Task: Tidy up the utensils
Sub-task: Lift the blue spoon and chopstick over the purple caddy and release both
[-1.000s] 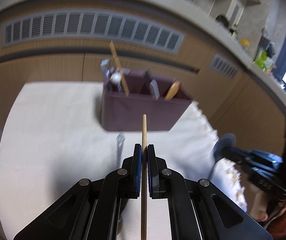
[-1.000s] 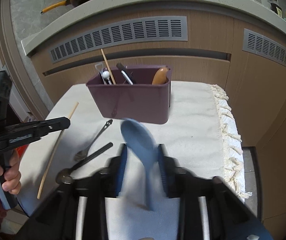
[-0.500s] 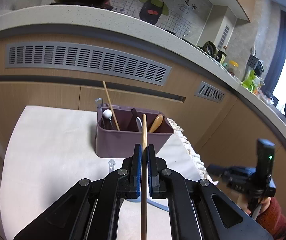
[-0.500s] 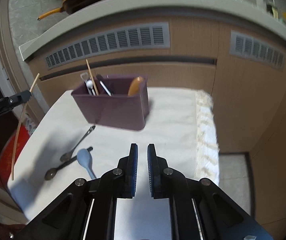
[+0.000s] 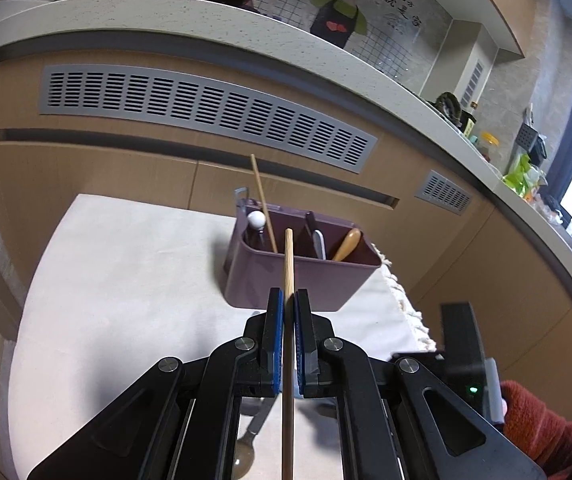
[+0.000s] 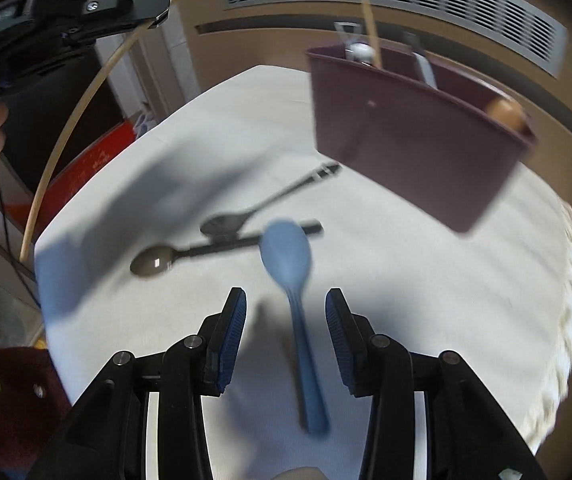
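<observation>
Utensils are part-sorted: one chopstick (image 5: 288, 272) is clamped in the left gripper (image 5: 289, 312), aimed at the purple caddy (image 5: 297, 280). The right gripper (image 6: 286, 320) has just been opening — its jaws now straddle, without touching, the blue spoon (image 6: 291, 276), earlier off to the left — so a pickup seems imminent.

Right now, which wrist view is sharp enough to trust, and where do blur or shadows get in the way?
Left wrist view: sharp, chopstick and purple caddy crisp, fisheye bending the counter. Right wrist view: motion-blurred, caddy and blue spoon smeared; dark shadows fall across the cloth.
</observation>
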A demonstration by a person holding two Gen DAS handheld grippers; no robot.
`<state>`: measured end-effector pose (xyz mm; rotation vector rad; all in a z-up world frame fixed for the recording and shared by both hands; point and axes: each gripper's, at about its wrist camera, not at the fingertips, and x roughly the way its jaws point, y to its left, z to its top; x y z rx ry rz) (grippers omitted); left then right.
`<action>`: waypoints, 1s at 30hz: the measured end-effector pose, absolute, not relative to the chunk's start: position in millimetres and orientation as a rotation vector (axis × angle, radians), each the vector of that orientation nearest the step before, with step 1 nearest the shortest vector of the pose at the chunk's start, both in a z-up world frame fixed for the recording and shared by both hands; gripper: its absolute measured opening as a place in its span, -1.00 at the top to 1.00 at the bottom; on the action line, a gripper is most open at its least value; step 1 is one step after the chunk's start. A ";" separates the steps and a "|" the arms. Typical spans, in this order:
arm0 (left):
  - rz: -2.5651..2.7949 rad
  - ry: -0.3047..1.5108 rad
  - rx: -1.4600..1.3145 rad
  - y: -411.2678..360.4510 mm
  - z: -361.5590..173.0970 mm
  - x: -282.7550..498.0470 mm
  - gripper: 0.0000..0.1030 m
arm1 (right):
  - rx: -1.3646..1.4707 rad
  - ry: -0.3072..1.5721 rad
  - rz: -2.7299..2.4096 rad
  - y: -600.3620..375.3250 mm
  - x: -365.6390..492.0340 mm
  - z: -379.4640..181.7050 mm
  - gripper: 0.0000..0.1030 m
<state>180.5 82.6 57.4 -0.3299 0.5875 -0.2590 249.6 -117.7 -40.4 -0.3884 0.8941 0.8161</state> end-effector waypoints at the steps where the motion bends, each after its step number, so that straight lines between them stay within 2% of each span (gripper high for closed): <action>1: -0.256 0.586 -0.328 82.9 56.8 180.7 0.90 | -0.411 0.891 0.821 -108.7 253.5 -40.9 0.24; 7: -0.240 0.562 -0.337 87.9 53.2 177.2 0.90 | -0.505 0.975 0.770 -73.5 276.0 -60.5 0.28; 8: -0.240 0.559 -0.335 87.4 52.1 177.0 0.90 | -0.510 0.988 0.757 -73.1 278.0 -63.6 0.38; 12: -0.234 0.541 -0.314 81.4 51.3 179.1 0.90 | -0.435 0.962 0.721 -88.8 276.6 -54.0 0.38; 22: -0.283 0.508 -0.265 55.4 66.8 203.5 0.90 | -0.092 0.746 0.635 -178.5 261.7 45.1 0.39; 25: -0.308 0.391 -0.268 56.0 107.4 219.4 0.90 | -0.017 0.621 0.606 -190.6 265.5 88.9 0.39; 28: -0.274 0.159 -0.242 57.8 156.6 229.9 0.90 | 0.029 0.421 0.542 -200.1 271.4 150.8 0.39; 30: -0.271 0.055 -0.262 59.7 168.0 239.6 0.90 | 0.063 0.301 0.507 -204.3 274.2 180.5 0.39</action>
